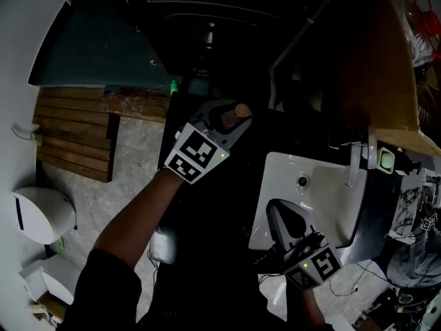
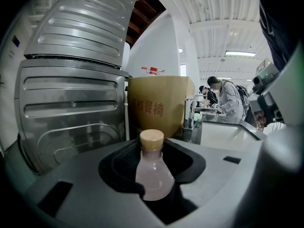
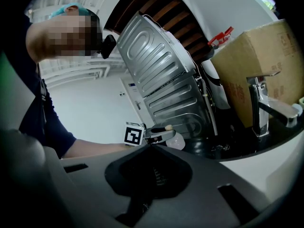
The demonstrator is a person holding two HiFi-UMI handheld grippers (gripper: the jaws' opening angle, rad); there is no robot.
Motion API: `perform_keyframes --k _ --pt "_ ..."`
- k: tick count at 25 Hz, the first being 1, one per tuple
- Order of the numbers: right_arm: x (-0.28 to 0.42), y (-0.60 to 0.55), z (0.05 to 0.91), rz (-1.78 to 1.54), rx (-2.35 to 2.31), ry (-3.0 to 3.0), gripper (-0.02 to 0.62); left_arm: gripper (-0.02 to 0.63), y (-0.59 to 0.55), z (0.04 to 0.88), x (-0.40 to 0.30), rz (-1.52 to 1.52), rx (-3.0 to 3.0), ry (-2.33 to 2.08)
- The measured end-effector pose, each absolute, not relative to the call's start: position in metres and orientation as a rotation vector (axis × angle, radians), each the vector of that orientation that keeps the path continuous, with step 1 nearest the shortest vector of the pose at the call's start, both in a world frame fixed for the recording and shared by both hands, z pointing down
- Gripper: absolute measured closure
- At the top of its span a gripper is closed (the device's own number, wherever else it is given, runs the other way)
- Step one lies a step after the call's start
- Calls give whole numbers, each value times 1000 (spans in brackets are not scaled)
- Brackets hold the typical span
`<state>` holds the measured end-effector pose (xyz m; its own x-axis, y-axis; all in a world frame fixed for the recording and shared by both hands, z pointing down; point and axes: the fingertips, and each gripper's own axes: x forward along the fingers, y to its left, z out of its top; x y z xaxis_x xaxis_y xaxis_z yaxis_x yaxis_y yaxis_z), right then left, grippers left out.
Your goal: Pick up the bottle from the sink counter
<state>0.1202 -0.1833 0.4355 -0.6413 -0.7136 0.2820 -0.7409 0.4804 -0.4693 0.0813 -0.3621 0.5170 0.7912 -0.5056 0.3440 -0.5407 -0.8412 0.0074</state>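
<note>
Pale bottle [image 2: 153, 175] between left tongs [image 1: 231, 119]

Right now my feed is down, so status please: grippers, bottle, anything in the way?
Left gripper shut on bottle, cap up. Right gripper shut, empty, by sink. Nothing seen blocking the bottle.

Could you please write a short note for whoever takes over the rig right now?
Left gripper: jaws closed on the bottle, pads apparently against its body below the cap.
Right gripper: shut, empty, over the sink's edge.
Bottle: in the left jaws, to the left of the sink; I cannot tell whether it is lifted yet.
Done: the grasp.
Left: raise the bottle clear and check that the grip holds.
</note>
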Motion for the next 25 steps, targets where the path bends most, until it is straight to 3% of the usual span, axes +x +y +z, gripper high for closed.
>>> perform_keyframes --k 25 --pt "122 -183 426 865 1328 -2667 571 463 -357 516 82 533 2878 -852"
